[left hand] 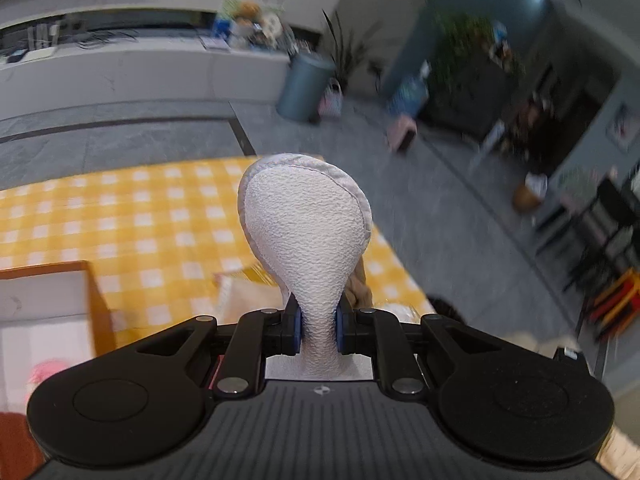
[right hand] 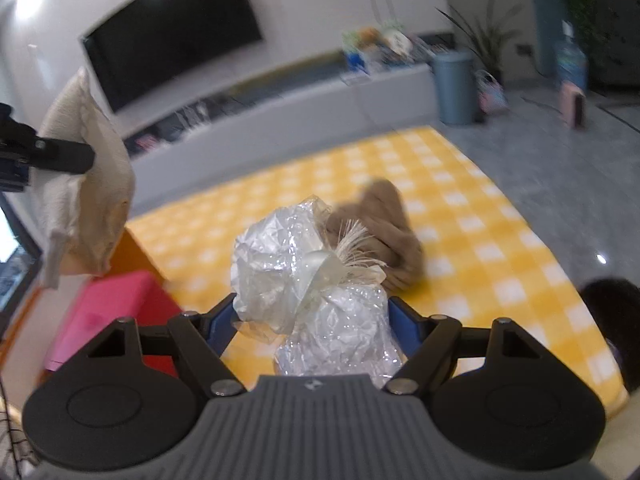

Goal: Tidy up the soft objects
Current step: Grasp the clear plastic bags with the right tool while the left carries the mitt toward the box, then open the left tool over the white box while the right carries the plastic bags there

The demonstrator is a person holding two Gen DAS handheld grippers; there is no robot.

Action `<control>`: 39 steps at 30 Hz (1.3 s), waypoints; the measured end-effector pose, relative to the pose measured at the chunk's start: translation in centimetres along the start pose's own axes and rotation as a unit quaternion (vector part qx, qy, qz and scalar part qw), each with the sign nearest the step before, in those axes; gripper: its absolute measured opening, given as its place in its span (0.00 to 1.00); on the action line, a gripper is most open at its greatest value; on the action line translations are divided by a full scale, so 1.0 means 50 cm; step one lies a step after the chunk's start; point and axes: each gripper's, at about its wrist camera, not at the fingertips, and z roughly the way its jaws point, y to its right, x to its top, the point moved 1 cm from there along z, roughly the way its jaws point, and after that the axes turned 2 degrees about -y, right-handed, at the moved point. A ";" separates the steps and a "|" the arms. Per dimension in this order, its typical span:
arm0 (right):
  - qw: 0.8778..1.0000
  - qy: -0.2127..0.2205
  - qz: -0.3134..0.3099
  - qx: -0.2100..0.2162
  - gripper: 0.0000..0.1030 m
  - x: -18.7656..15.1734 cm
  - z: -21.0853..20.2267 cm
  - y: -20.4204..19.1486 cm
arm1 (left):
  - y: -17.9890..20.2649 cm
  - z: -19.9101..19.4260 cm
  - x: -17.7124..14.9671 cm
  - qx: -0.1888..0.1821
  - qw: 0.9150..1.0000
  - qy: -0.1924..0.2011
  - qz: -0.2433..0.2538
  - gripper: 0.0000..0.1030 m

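My left gripper (left hand: 318,320) is shut on the narrow neck of a white textured cushion (left hand: 304,220), which it holds up above the yellow checked tablecloth (left hand: 152,216). The right wrist view shows that cushion (right hand: 88,200) hanging at the far left, pinched by the left gripper's fingers (right hand: 60,156). My right gripper (right hand: 312,316) grips a crinkled clear-plastic bundle (right hand: 296,256) tied with a ribbon, its blue pads against both sides. Just behind the bundle a brown fluffy item (right hand: 384,220) lies on the cloth.
An orange-edged box (left hand: 48,292) stands at the table's left, with a pink item (right hand: 116,300) in it. The table's far and right edges drop to a grey floor. A grey bin (left hand: 304,88) and a TV (right hand: 172,28) stand beyond.
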 end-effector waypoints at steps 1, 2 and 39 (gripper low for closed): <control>1.000 0.010 -0.003 0.012 0.74 0.006 -0.009 -0.012 | -0.013 -0.020 -0.003 -0.001 1.000 0.012 -0.006 0.17; 1.000 0.020 -0.002 0.024 0.74 0.012 -0.018 -0.022 | -0.026 -0.039 -0.007 -0.002 1.000 0.024 -0.013 0.17; 0.982 0.055 -0.155 0.089 0.75 -0.004 0.078 -0.627 | -0.506 -0.108 -0.191 0.040 0.975 0.122 -0.183 0.17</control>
